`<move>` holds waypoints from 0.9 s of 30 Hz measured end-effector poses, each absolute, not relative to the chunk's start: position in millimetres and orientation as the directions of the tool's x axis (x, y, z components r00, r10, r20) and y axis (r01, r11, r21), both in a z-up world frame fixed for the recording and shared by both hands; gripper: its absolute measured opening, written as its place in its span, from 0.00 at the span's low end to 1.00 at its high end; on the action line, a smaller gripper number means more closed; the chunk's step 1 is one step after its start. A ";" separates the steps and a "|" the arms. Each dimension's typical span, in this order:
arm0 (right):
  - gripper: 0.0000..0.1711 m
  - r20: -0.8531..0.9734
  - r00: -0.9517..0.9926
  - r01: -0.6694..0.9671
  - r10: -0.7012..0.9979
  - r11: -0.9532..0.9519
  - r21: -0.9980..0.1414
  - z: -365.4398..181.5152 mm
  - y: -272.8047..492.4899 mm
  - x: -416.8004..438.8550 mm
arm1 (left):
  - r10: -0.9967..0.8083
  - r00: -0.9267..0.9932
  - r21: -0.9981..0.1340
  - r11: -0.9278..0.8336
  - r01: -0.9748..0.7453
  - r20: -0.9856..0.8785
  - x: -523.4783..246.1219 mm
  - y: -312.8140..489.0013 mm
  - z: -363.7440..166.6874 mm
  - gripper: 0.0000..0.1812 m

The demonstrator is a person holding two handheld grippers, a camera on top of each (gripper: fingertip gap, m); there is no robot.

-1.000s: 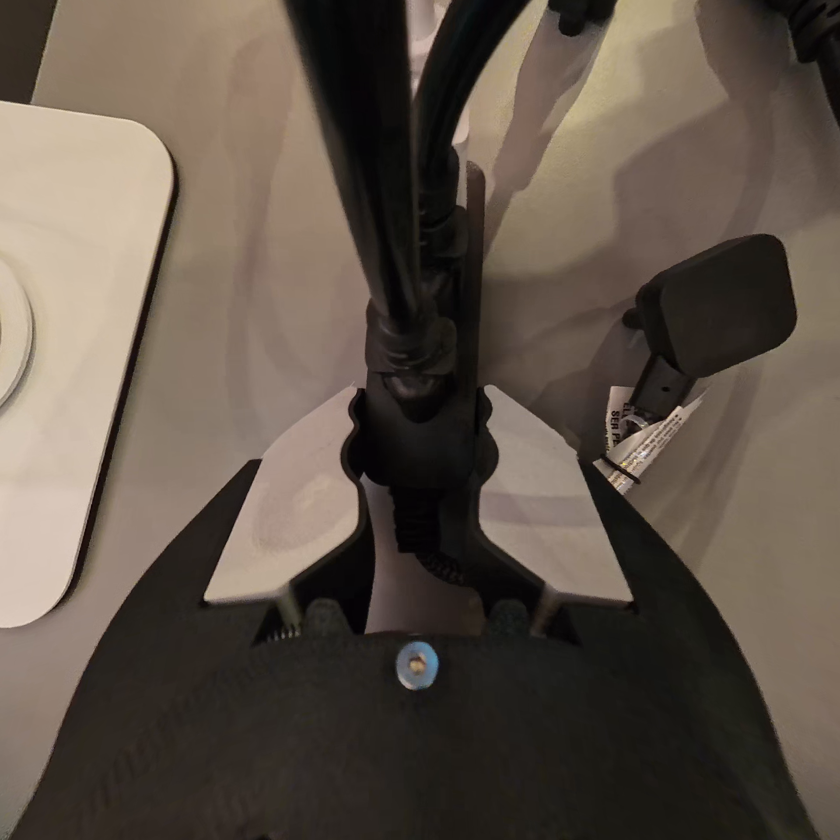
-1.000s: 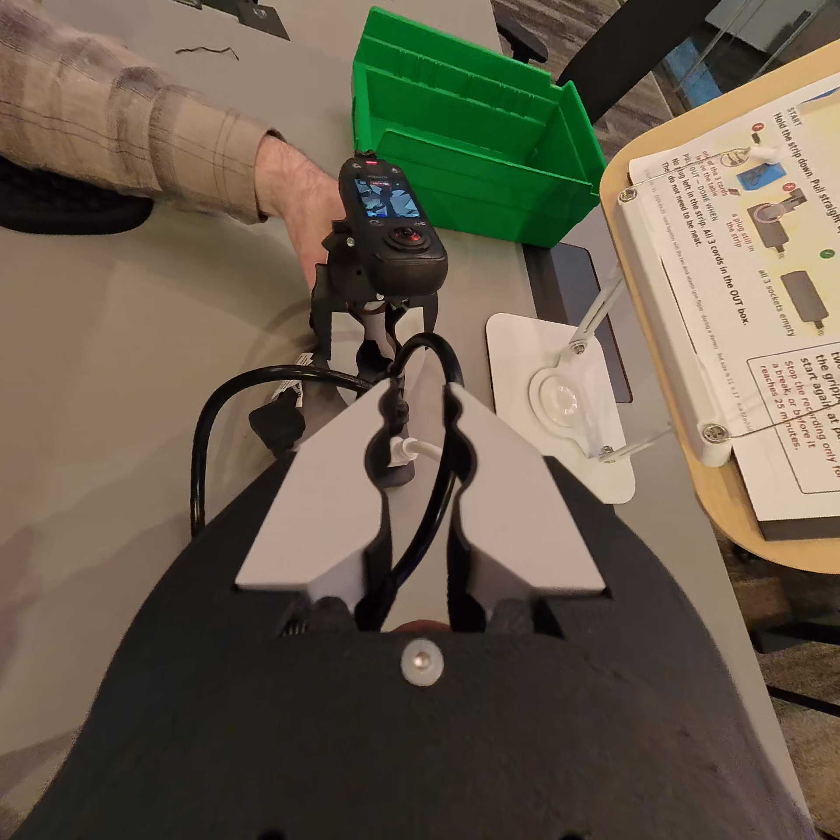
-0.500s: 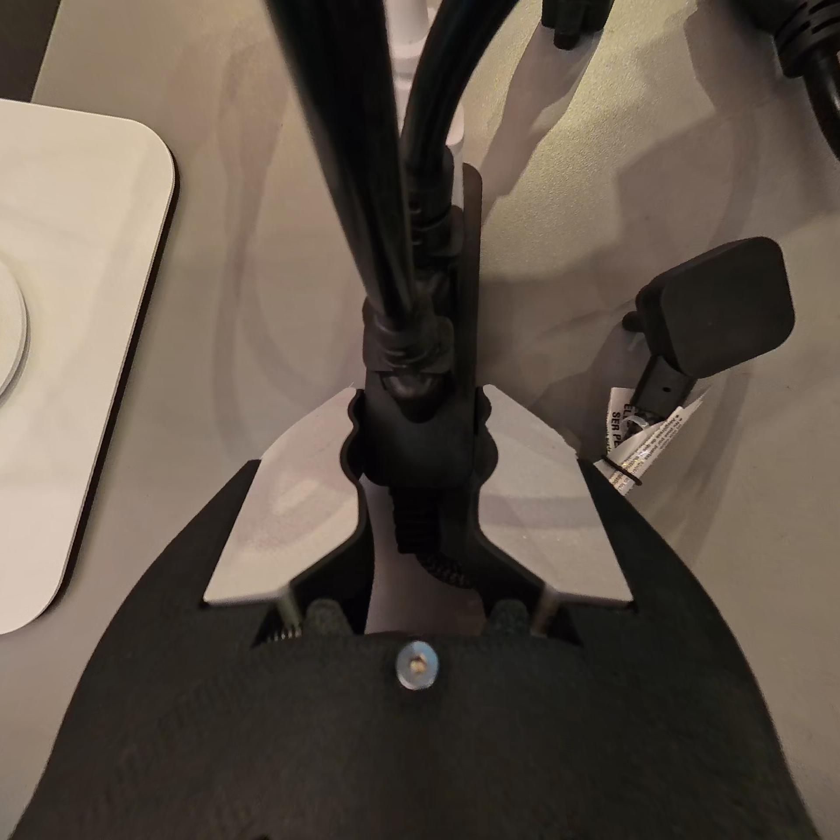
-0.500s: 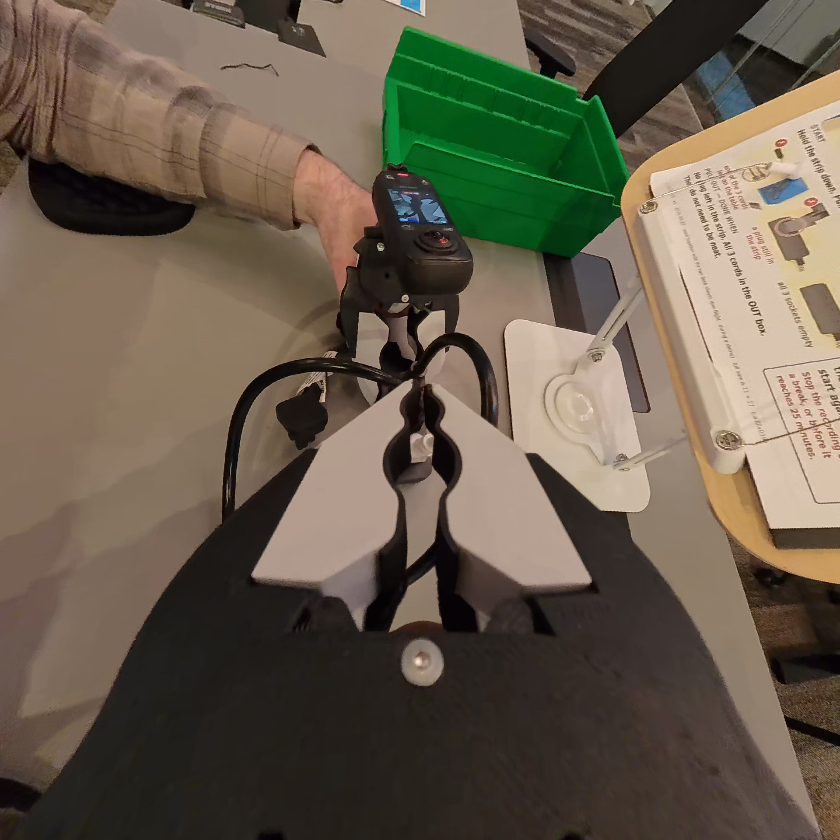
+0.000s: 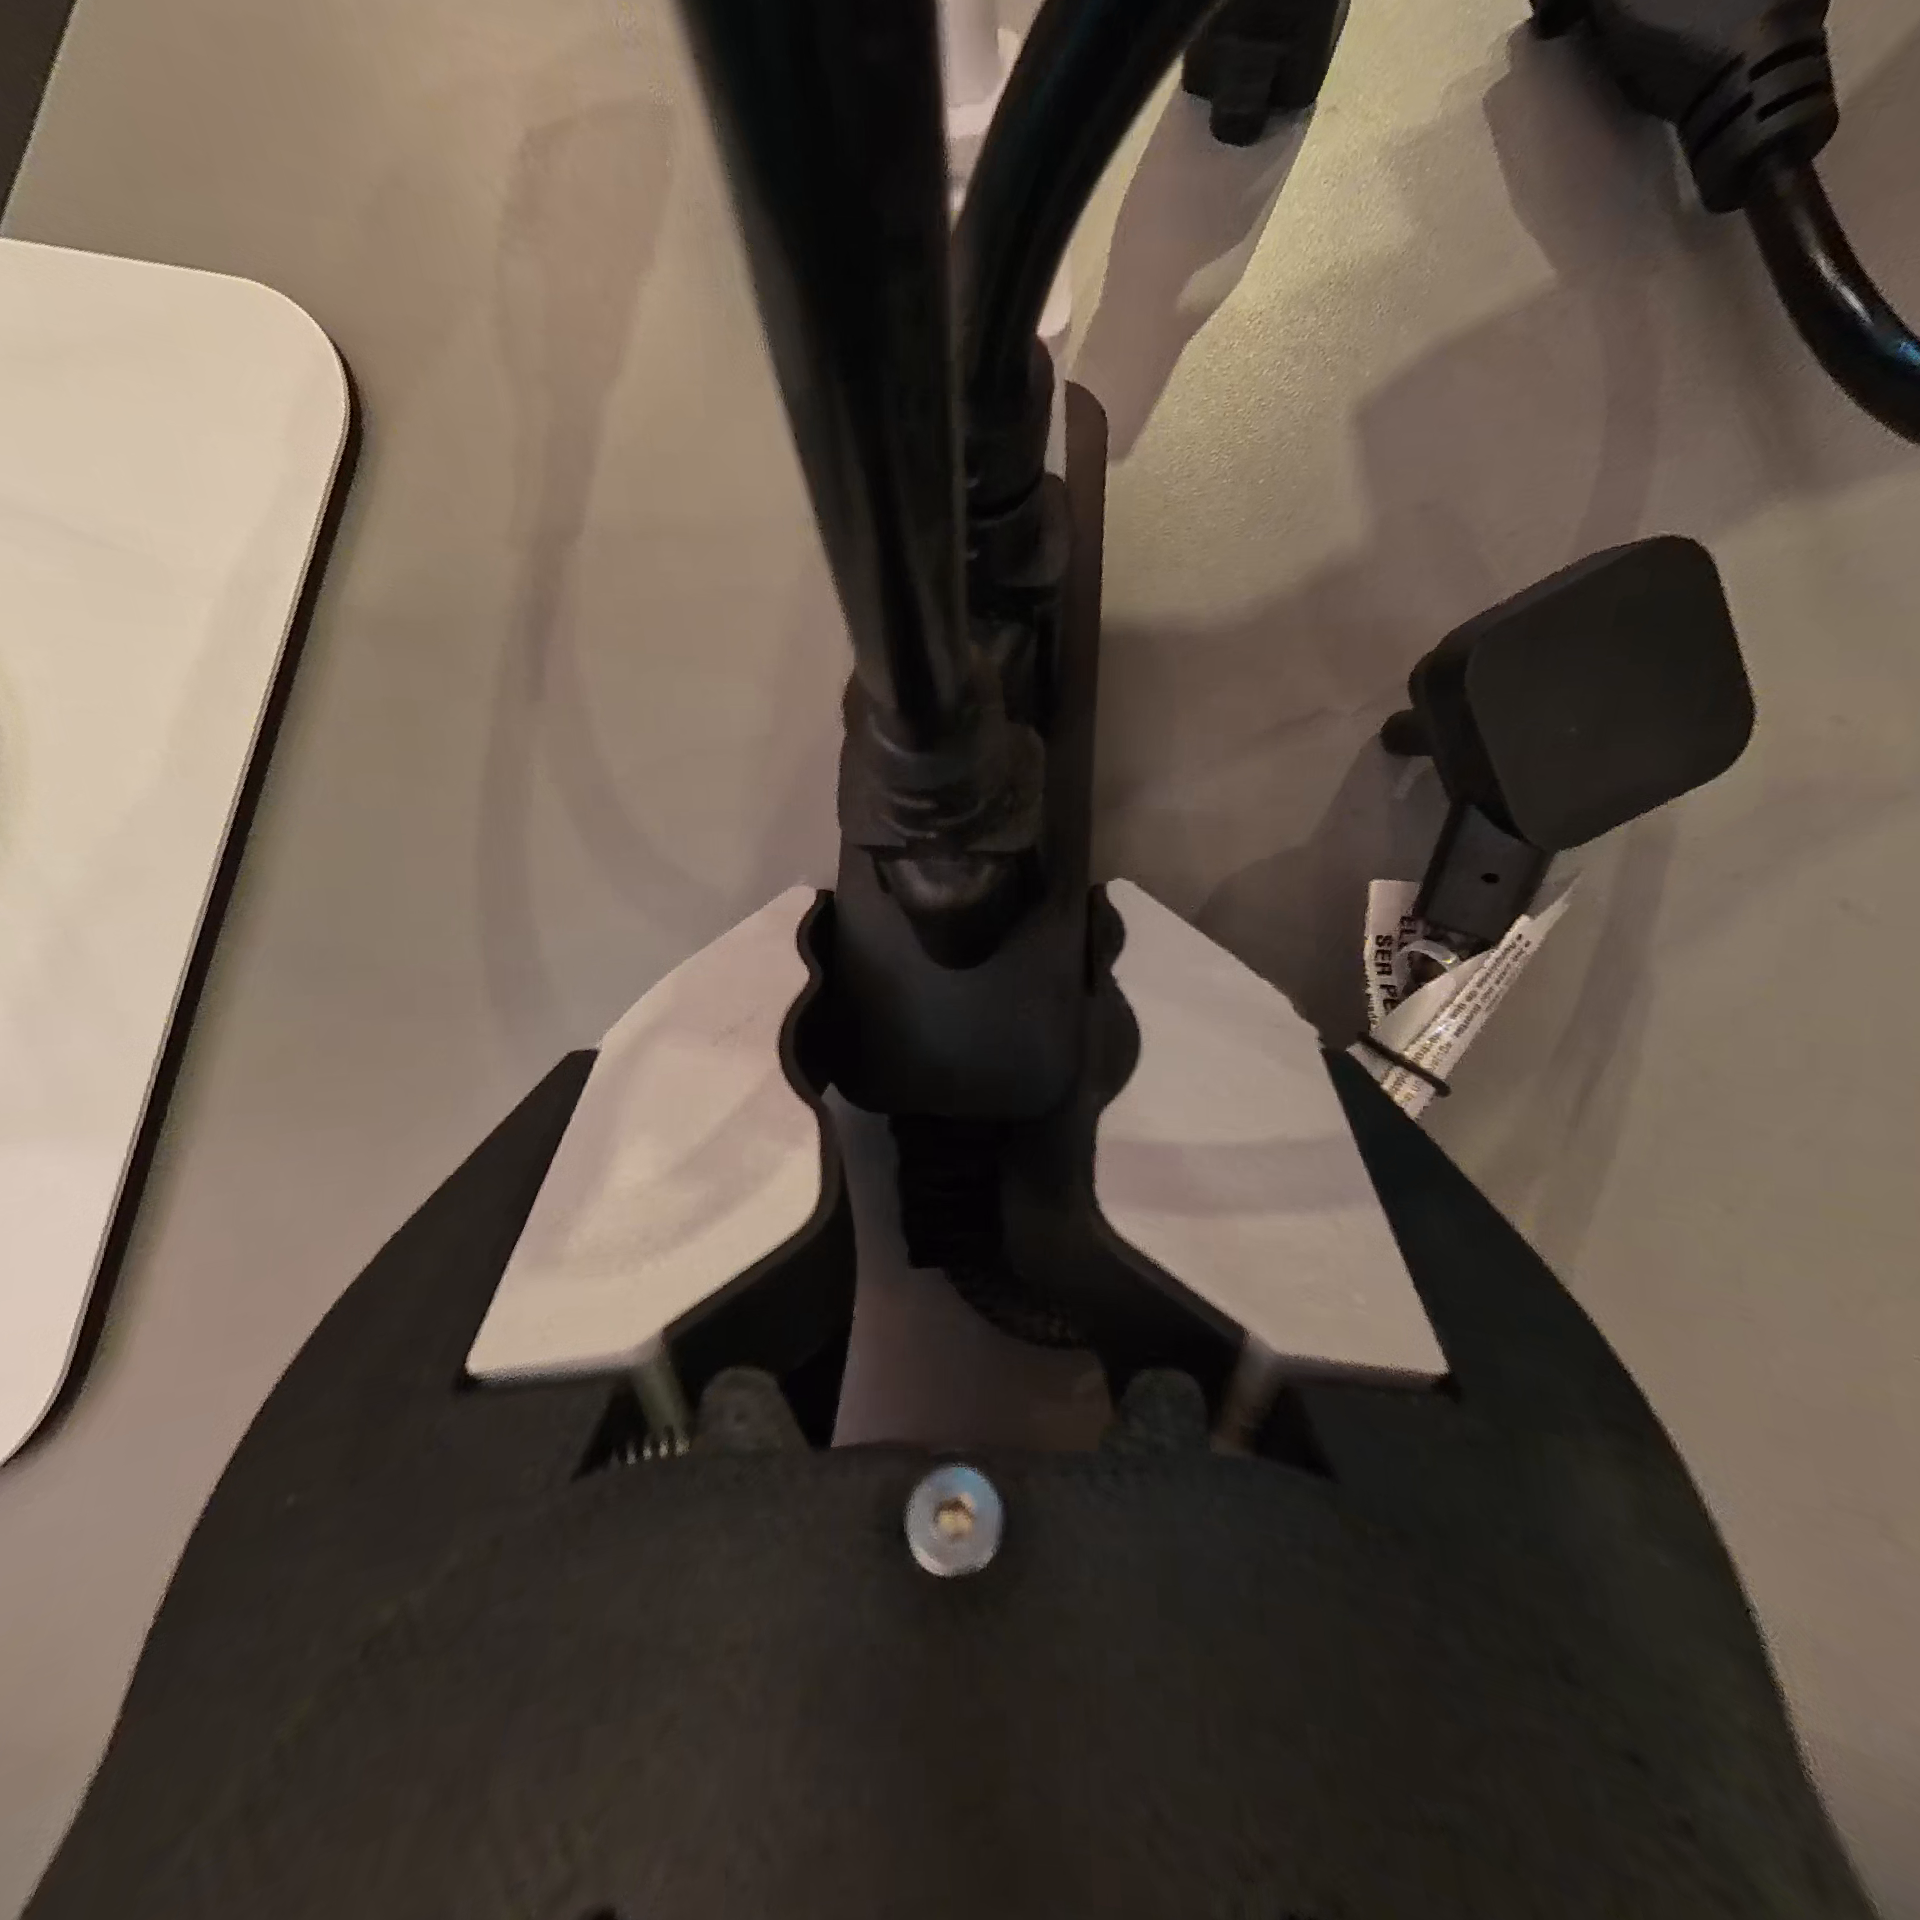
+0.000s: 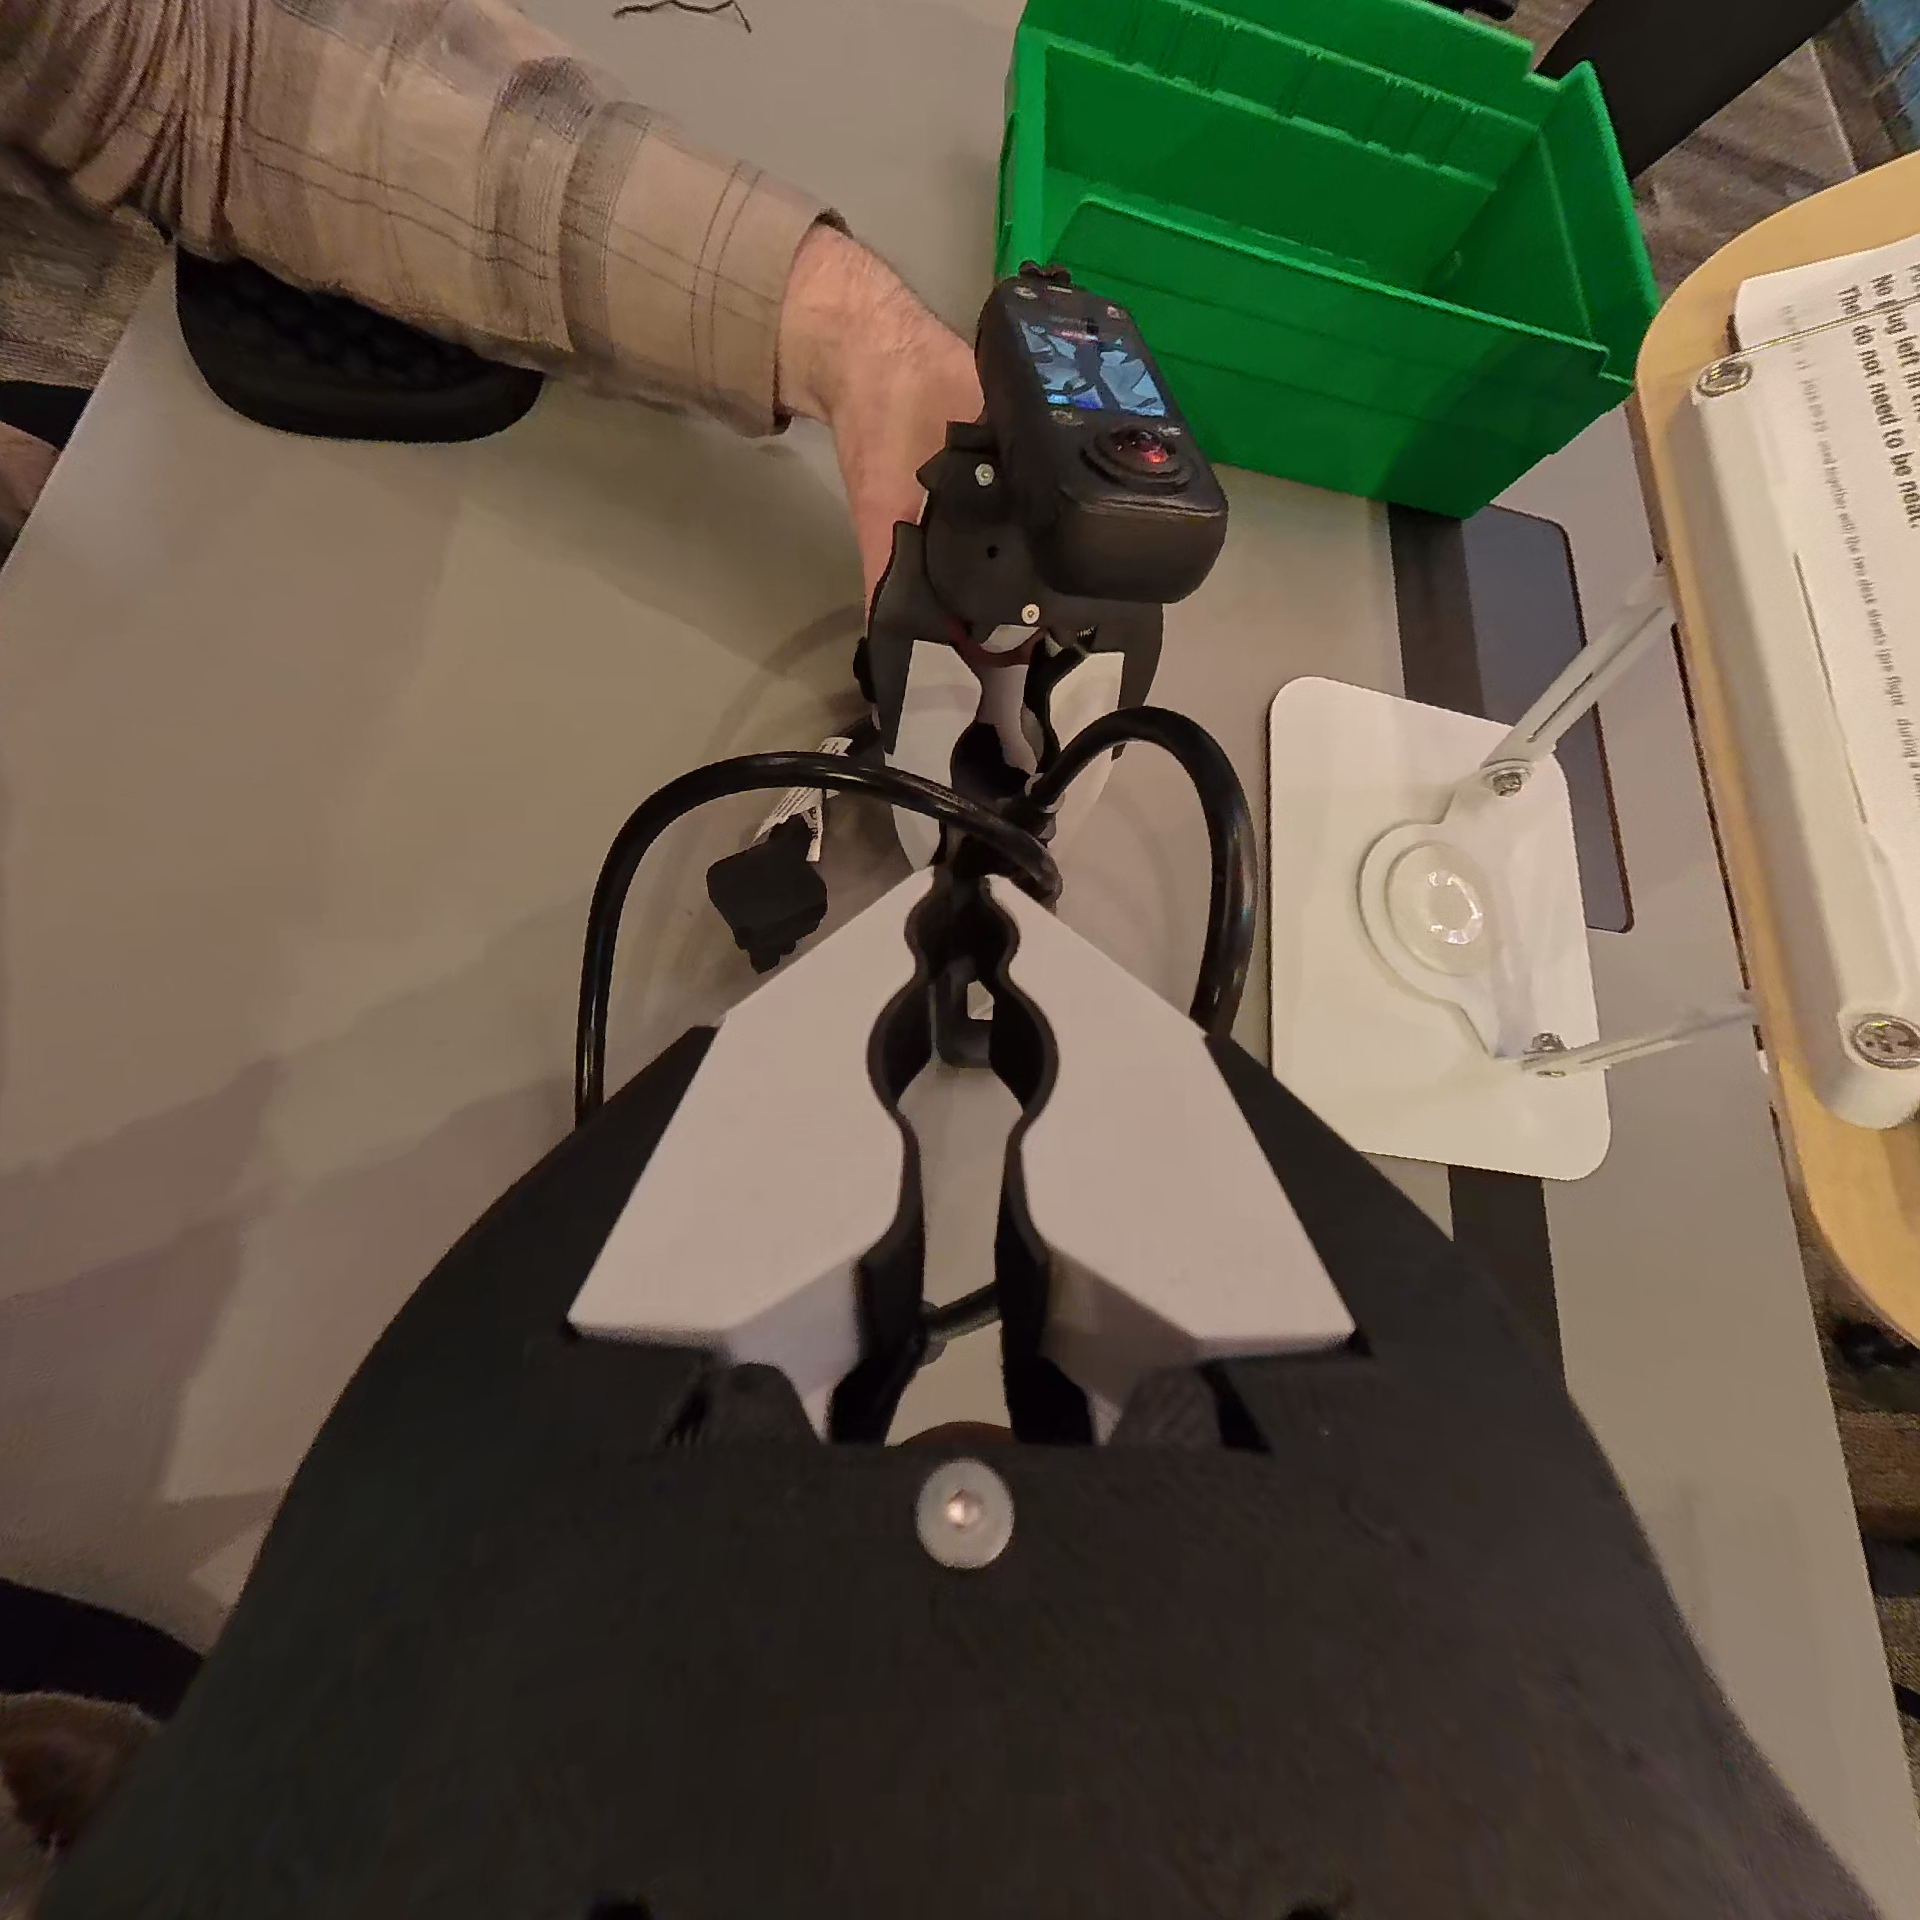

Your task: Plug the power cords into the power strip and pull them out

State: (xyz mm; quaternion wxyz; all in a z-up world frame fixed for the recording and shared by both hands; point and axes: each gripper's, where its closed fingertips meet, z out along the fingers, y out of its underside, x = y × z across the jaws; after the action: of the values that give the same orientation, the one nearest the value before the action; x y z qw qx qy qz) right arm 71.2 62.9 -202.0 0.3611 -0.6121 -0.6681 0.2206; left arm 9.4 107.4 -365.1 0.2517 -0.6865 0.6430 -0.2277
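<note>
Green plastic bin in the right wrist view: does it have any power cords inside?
No, the green plastic bin shows only bare ribbed walls inside, while the black power cords loop on the grey table.

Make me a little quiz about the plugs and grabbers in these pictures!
1. What colour is the bin on the table?
2. The loose square plug lies: A in the bin, B on the table, C in a gripper.
3. True or false: the left gripper is open and empty.
Key: 1 green. 2 B. 3 false; it is shut on a black plug.
</note>
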 end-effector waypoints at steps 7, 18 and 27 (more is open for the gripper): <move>0.03 0.173 -0.004 0.700 0.985 0.126 -0.702 -216.5 61.0 72.6 | -0.998 0.068 -0.635 -0.044 -0.771 -0.014 9.2 107.2 -365.3 0.25; 0.01 0.163 -0.006 0.724 0.987 0.116 -0.680 -223.6 61.8 75.5 | -0.998 0.066 -0.638 -0.041 -0.769 -0.015 9.1 107.2 -365.2 0.25; 0.01 0.147 -0.018 0.734 0.989 0.113 -0.669 -227.8 59.3 75.5 | -0.998 0.059 -0.641 -0.031 -0.767 -0.023 9.3 107.1 -364.7 0.24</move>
State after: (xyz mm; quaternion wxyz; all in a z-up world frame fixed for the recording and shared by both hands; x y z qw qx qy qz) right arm 75.5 59.3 -227.8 0.3026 -0.6318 -0.6819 0.2105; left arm 9.3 107.1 -364.7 0.2558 -0.6813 0.6474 -0.2262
